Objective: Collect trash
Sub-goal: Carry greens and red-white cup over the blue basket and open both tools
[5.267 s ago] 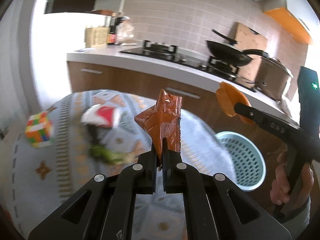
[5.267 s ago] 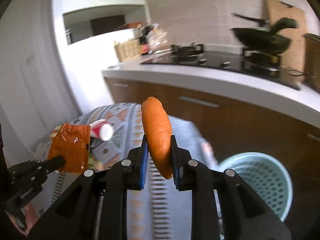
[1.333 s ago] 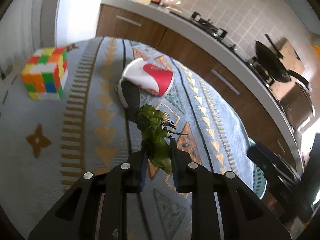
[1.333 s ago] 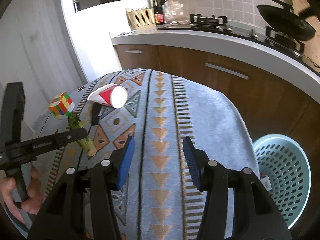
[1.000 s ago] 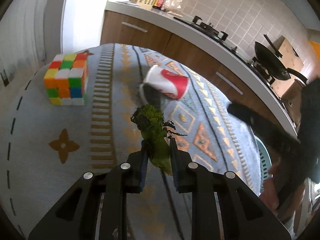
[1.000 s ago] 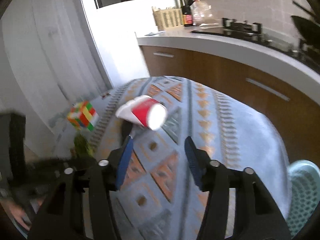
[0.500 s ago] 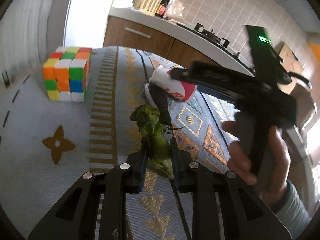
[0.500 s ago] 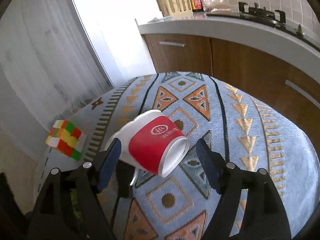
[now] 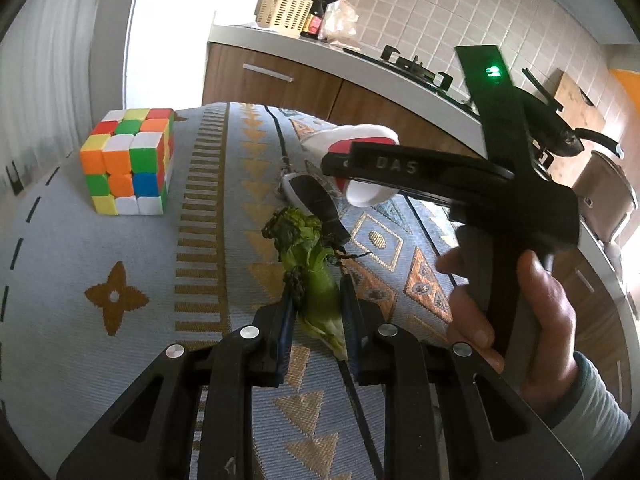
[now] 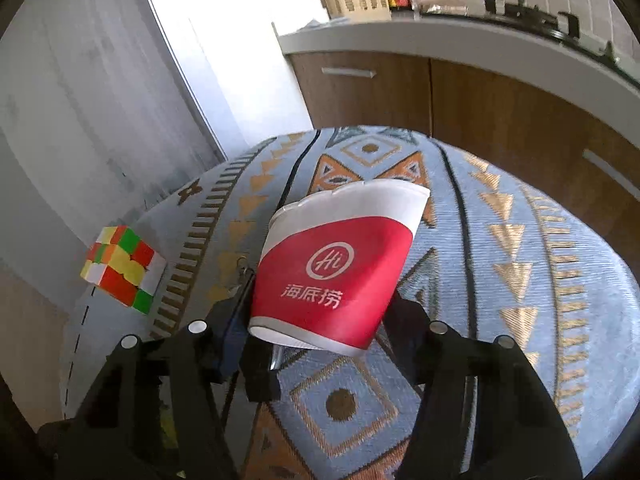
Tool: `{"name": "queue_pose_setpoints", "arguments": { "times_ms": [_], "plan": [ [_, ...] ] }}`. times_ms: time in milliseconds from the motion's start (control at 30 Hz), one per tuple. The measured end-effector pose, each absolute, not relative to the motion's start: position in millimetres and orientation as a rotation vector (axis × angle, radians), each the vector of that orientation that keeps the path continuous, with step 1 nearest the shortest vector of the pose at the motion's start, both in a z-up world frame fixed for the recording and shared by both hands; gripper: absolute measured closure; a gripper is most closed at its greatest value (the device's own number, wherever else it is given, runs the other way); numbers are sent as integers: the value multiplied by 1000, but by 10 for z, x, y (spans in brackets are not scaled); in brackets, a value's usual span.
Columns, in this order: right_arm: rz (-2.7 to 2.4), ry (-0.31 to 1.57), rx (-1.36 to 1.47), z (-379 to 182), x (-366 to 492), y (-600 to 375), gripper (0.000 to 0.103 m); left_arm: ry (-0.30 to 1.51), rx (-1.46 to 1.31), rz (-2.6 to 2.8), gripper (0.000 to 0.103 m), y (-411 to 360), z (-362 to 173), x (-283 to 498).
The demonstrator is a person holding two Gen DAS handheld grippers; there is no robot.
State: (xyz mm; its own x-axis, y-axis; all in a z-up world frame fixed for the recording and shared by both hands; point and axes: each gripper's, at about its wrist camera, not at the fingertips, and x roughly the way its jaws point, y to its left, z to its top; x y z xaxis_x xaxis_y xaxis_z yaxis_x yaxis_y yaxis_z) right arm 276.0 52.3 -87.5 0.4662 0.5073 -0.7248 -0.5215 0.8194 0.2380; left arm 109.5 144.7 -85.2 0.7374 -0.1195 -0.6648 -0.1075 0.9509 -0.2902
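Bright daylight, blown-out doorway glare (rear), sharp focus, fisheye-bent edges

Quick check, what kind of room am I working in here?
A home kitchen, most likely: a tiled wall behind a counter with a gas hob and a pan, wooden cabinets below. You're at a table with a patterned cloth.

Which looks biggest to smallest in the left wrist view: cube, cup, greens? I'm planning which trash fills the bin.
1. Cube: looks largest.
2. Greens: nearest the camera, so perhaps flattered.
3. Cup: partly hidden behind the right claw, so its rank is unsure.
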Motion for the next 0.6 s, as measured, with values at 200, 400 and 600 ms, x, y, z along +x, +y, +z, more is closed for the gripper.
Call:
{"name": "queue_pose_setpoints", "arguments": {
  "times_ms": [200,400,600],
  "plan": [
    [588,798,-41,-606,2479,267,47,732,-336,-29,84,1454,-823,1064],
    [506,693,-111,-283,2124,-124,47,693,-385,-86,84,1424,-652,989],
    [430,698,-26,-101,1883,-833,47,660,-363,-163,84,1129,-395,980]
  ]
}}
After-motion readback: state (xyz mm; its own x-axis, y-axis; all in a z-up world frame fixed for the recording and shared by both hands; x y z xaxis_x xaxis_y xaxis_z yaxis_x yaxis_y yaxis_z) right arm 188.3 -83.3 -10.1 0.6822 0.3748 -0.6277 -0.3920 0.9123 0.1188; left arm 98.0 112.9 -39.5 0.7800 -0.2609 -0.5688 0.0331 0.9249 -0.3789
